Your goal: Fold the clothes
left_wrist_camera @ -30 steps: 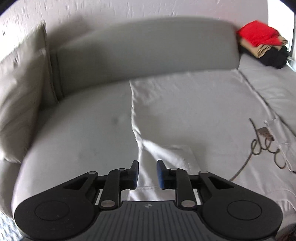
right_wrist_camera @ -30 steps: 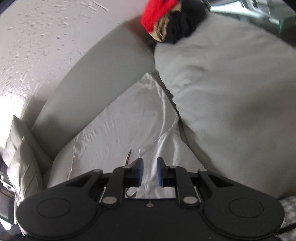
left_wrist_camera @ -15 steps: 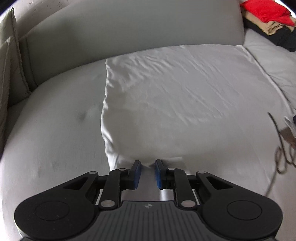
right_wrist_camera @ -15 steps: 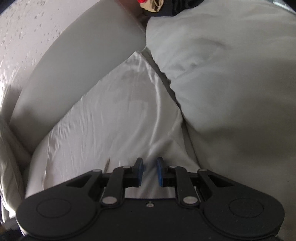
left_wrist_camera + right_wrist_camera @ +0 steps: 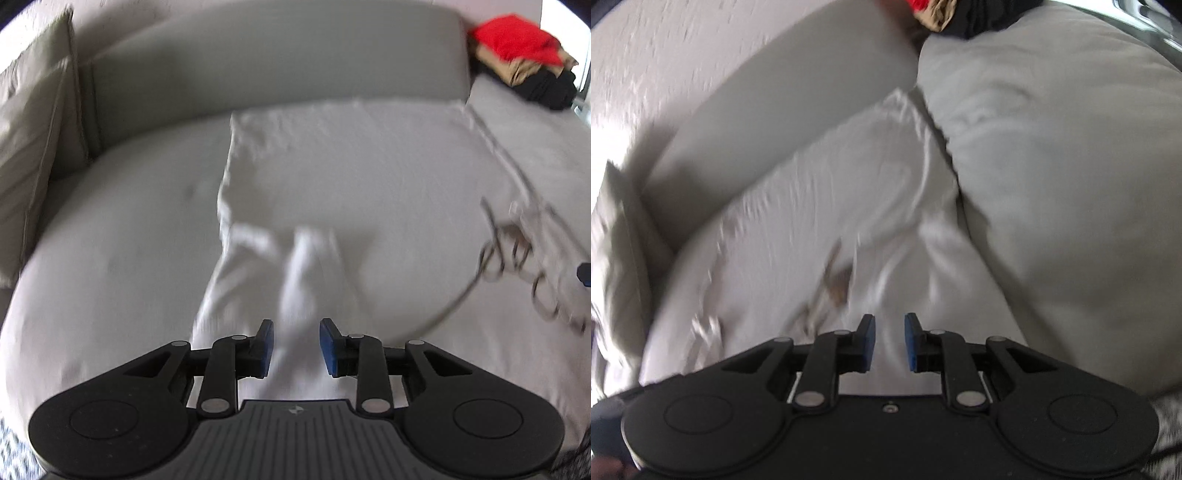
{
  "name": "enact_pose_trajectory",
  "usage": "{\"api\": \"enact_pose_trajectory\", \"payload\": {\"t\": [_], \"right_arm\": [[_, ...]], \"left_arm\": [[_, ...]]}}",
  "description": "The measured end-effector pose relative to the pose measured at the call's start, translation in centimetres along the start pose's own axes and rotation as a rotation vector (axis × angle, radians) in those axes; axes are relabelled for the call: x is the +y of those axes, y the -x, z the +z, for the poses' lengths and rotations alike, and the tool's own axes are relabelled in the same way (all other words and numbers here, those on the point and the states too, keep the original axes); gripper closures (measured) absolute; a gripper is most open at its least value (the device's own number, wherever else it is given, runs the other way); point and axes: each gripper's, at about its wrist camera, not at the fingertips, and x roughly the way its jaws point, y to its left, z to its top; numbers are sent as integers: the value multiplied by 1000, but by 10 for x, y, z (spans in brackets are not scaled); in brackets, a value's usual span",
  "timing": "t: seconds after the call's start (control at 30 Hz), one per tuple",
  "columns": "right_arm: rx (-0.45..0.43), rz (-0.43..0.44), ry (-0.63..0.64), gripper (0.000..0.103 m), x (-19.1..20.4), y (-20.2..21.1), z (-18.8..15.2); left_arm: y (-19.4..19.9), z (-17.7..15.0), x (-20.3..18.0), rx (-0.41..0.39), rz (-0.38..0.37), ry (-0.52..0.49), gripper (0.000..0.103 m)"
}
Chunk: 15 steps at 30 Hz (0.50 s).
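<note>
A white garment (image 5: 351, 177) lies spread on a grey sofa seat (image 5: 110, 240). A raised ridge of it runs up between the fingers of my left gripper (image 5: 296, 345). Those jaws are opening and the blue pads stand off the cloth. In the right wrist view the same garment (image 5: 831, 192) bunches into folds that lead into my right gripper (image 5: 886, 341), whose narrow jaws are shut on the near edge. A dark squiggly marking or cord (image 5: 517, 266) shows on the garment's right side. Both views are blurred.
A stack of red, tan and black clothes (image 5: 517, 48) sits at the sofa's far right corner. A grey backrest (image 5: 277, 62) runs behind the garment, and a pillow (image 5: 33, 147) leans at the left. A big grey cushion (image 5: 1071, 166) bulges along the garment's right.
The left jaws stand wider apart than before. Both grippers dipped close over the garment half a second ago and have drawn back since, pulling up a ridge of cloth.
</note>
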Motion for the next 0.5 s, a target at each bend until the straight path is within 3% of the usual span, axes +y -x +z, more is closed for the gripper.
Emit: {"api": "enact_pose_trajectory", "payload": {"t": [0.17,0.33,0.4,0.47,0.5], "right_arm": [[77,2,42,86,7,20,-40],[155,-13,65,83,13,52,-71],[133,3,38,81,11,63,-74],[79,35,-4,66,9,74,-70],[52,51,-26,64,8,79,-68]], "left_arm": [[30,-46,-16,-8,-21,-41,81],[49,-79,-18,156,-229,30,81],[59,-84,-22,129,-217,23,81],[68,-84,-24,85,-190,23,81],[72,-81,-23,59,-172,31,81]]}}
